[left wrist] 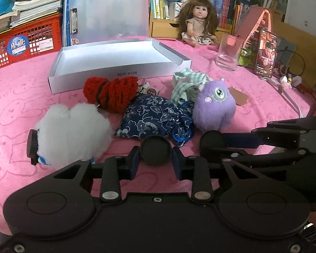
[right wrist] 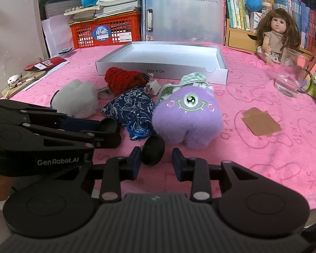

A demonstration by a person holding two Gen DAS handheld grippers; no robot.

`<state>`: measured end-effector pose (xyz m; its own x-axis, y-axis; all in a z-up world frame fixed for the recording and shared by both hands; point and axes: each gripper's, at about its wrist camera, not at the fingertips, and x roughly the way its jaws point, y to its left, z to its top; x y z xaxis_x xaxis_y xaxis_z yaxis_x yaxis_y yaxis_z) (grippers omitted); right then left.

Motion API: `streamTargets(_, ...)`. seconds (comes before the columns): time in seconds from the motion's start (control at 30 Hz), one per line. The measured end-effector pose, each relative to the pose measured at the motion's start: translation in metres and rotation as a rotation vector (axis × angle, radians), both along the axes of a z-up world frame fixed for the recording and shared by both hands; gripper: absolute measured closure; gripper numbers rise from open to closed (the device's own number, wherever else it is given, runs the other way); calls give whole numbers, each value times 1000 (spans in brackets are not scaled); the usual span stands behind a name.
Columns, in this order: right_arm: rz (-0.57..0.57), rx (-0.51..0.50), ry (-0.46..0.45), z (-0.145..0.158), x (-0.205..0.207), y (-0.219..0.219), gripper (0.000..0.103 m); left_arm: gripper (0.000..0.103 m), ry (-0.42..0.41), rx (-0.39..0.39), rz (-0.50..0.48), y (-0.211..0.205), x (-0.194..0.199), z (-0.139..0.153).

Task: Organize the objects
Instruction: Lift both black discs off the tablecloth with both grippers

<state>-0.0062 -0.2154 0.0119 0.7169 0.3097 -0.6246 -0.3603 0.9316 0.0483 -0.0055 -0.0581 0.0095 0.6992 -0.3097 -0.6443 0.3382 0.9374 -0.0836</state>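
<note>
A cluster of soft items lies on the pink cloth before an empty white box lid [left wrist: 107,78] [right wrist: 158,70]: white fluffy plush [left wrist: 73,130] [right wrist: 75,99], red knitted piece [left wrist: 111,90] [right wrist: 124,80], dark blue floral pouch [left wrist: 153,118] [right wrist: 132,107], green checked cloth [left wrist: 185,84] [right wrist: 187,82], purple one-eyed plush [left wrist: 214,105] [right wrist: 189,113]. My left gripper [left wrist: 94,147] is open around the white plush, one pad [left wrist: 31,145] at its left side. My right gripper [right wrist: 191,145] is open, its left pad [right wrist: 153,150] low beside the purple plush; its right pad is hidden.
A doll [left wrist: 198,21] [right wrist: 278,33] sits at the back. A glass [left wrist: 228,52] [right wrist: 292,76], phone [left wrist: 265,52] and cable stand at the right. Cardboard scraps [right wrist: 261,124] lie right of the purple plush. A red crate [left wrist: 21,42] and books line the back.
</note>
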Motion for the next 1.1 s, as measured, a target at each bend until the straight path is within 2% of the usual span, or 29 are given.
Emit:
streamTargets(0.07,-9,-1,0,0,1,-2,49,72,-3,-1,4,1,1,0)
streamTargets(0.5,-10,-16,-5,0,1,-1,49,72,-3,-2,14,2,1,0)
streamTargets(0.57,-10,-19,-7,0,1,-1,57,73,-6,0,21,3,0,1)
streamTargets(0.6,-7,-22,-7,0,1,0,65,73,-10,3,23,3,0,2)
streamTargets(1.1,10,11,-64,19,-4,2,66,73,-59,-13,34,15,-7,27)
